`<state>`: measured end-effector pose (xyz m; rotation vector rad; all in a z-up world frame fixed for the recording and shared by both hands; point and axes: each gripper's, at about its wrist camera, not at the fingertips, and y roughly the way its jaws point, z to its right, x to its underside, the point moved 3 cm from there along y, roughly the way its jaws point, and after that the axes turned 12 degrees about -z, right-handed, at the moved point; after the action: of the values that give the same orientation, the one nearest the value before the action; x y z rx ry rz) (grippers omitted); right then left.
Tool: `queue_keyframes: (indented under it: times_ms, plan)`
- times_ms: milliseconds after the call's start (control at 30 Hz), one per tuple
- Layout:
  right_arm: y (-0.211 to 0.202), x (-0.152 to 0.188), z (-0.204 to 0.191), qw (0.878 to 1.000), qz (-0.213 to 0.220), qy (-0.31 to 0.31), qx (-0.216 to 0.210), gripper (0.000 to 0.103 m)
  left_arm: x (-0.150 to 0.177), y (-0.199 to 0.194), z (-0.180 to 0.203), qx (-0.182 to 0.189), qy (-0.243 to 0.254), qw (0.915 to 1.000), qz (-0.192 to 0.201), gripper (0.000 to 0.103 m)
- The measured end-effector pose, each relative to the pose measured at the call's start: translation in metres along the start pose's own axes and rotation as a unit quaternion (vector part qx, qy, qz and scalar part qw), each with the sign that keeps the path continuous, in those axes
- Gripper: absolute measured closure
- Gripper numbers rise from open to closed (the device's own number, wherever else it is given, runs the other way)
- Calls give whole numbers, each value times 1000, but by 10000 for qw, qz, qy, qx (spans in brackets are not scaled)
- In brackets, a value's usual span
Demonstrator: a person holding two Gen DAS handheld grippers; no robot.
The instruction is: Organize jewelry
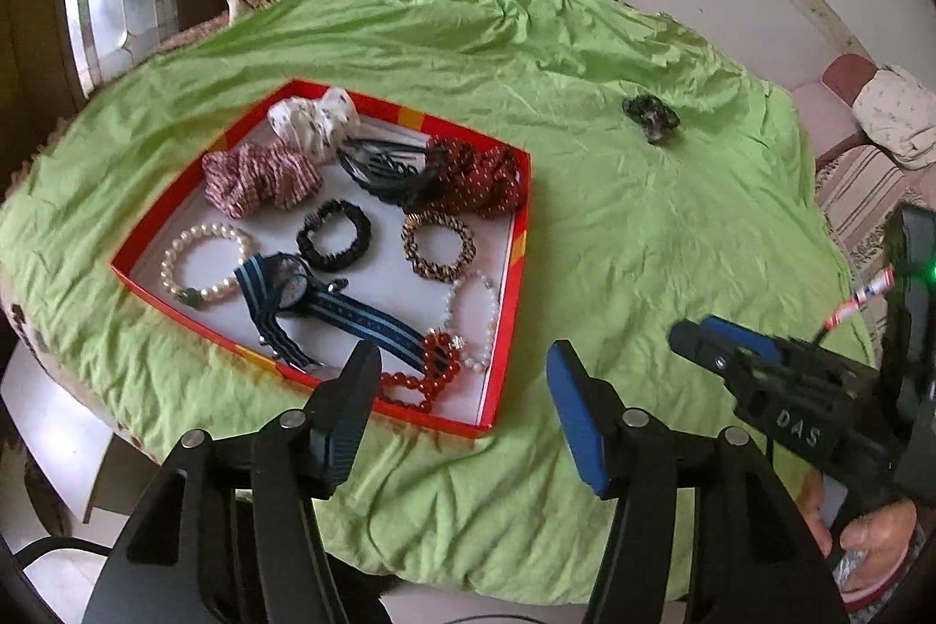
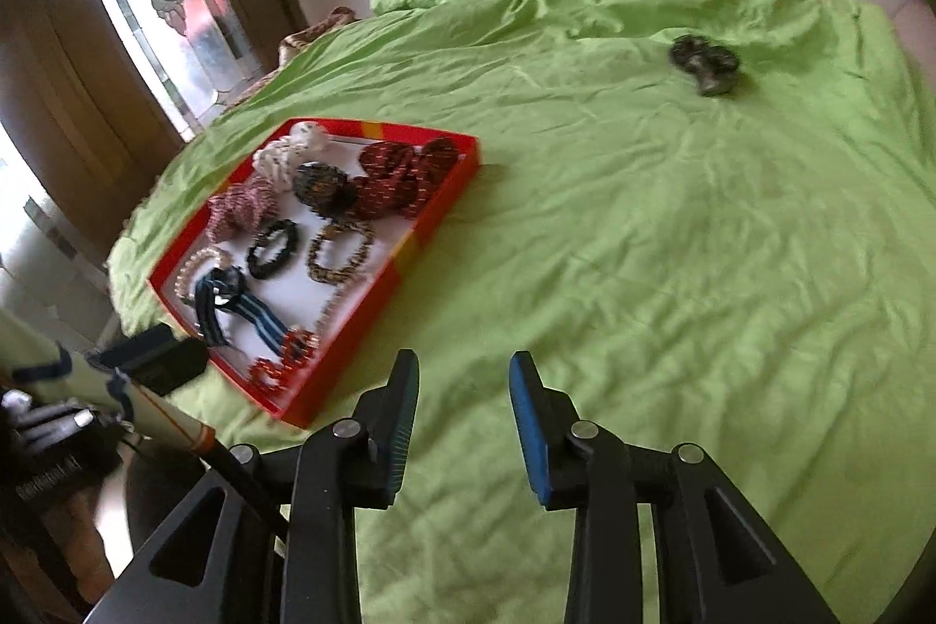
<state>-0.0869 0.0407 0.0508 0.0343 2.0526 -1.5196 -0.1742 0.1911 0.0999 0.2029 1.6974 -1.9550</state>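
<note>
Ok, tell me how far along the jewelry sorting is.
Mostly done: the red tray already holds the scrunchies, bracelets, hair clip and watch. Nothing is in hand; the left gripper and right gripper are both open and empty. Left: one dark scrunchie lying alone on the green sheet, away from the tray.

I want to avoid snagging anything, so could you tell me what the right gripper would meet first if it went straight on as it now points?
Probably only the bare green sheet; the right gripper points past the red tray.
</note>
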Motion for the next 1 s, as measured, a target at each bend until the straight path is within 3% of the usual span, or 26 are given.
queue_keyframes:
  times_ms: [333,633,800,1000]
  plan:
    - [-19,22,12,9981,203,-3,582,61,-1,-16,21,-433,77,9982,407,38]
    - [-26,35,17,9931,246,-112,1138,55,-1,-22,37,-610,152,9966,534,34]
    - [-28,37,23,9919,252,-64,1241,53,-1,-25,41,-673,138,9956,632,34]
    - [-27,37,27,9914,230,-10,1290,51,-1,-33,43,-1127,123,9890,954,27]
